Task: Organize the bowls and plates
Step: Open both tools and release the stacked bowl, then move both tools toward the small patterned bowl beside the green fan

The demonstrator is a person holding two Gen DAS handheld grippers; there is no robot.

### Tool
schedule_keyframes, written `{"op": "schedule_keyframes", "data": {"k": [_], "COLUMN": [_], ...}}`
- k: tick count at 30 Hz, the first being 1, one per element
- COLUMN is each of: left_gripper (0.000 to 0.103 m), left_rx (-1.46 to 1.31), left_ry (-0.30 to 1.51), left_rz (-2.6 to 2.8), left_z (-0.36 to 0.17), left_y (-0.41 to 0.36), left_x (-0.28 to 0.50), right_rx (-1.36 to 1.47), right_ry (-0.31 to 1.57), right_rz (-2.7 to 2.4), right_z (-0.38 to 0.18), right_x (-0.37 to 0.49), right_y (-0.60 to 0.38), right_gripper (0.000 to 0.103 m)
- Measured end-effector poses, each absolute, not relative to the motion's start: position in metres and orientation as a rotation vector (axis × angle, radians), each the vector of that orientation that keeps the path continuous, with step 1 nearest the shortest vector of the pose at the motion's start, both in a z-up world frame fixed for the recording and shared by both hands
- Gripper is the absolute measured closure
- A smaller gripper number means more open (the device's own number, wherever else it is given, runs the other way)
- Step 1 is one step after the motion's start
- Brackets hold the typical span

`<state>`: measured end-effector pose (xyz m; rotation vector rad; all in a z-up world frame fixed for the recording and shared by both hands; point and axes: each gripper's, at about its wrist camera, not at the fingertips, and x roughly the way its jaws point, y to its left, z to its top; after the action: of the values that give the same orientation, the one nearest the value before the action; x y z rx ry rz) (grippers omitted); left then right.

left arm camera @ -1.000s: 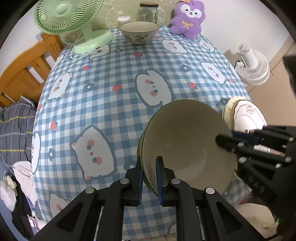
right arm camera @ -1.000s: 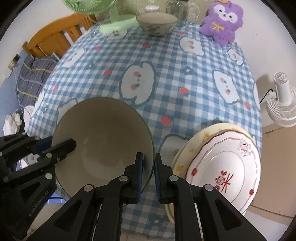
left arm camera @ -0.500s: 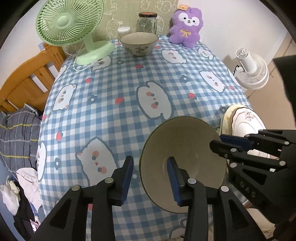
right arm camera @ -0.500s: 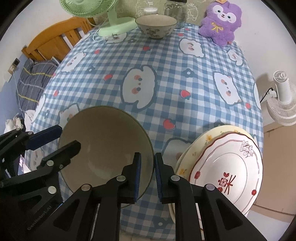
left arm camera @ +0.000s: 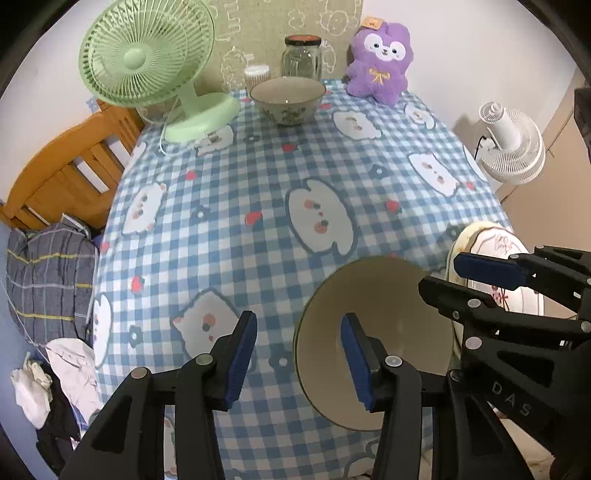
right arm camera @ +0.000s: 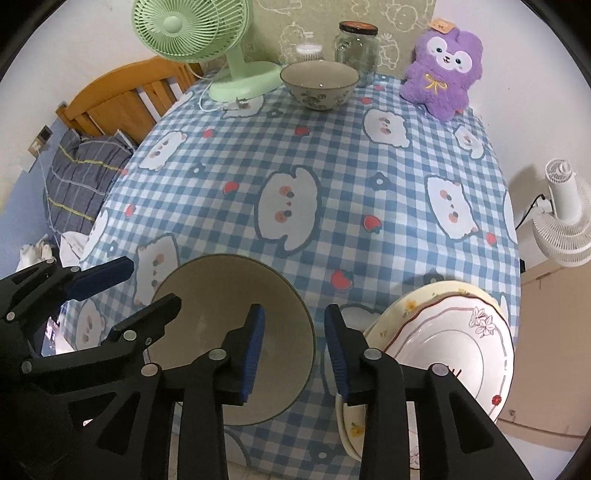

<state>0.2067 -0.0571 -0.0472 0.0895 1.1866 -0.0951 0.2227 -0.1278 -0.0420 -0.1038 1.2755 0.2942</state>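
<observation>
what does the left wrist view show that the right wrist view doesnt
Only the left wrist view: the left tool head-on, jaws open astride the beige bowl's near rim.

Only the right wrist view: the right tool head-on, open astride the opposite rim, and the whole plate stack.

Both: green fan, floral bowl, jar, purple plush.

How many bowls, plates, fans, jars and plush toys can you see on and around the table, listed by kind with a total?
Bowls: 2, the plain bowl and the patterned bowl
Plates: 2, the white plate stacked on the cream plate
Fans: 2, the green fan and the white fan
Jars: 1, the glass jar
Plush toys: 1, the purple plush
Total: 8
</observation>
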Motion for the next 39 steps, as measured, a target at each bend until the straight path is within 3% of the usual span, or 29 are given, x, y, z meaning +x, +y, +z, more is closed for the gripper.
{"op": "schedule_keyframes", "data": {"k": [10, 16, 26, 39], "left_gripper": [0.052, 0.041, 0.032, 0.016], "left_rx": [0.083, 0.094, 0.092, 0.112], "left_ry": [1.118, 1.088, 1.016, 0.960], "left_rz": [-0.085, -0.076, -0.044, -0.031], "left_z": [-0.019, -0.007, 0.012, 0.025], "left_y": [-0.058, -0.058, -0.049, -0.045], "left_x": [0.223, 0.234, 0.260, 0.290], "right_rx": [-0.116, -0.130, -0.112, -0.111], "right_ry": [1.211, 1.220, 1.127, 1.048], "right_rz": [0.293, 0.267, 0.208, 0.150], "right_z": [-0.013, -0.001, 0.020, 0.037], "right_x": [0.239, 0.248, 0.273, 0.305], "right_y": [-0.133, -0.137, -0.147, -0.152], "right_gripper": [0.065, 0.065, 0.040, 0.037]}}
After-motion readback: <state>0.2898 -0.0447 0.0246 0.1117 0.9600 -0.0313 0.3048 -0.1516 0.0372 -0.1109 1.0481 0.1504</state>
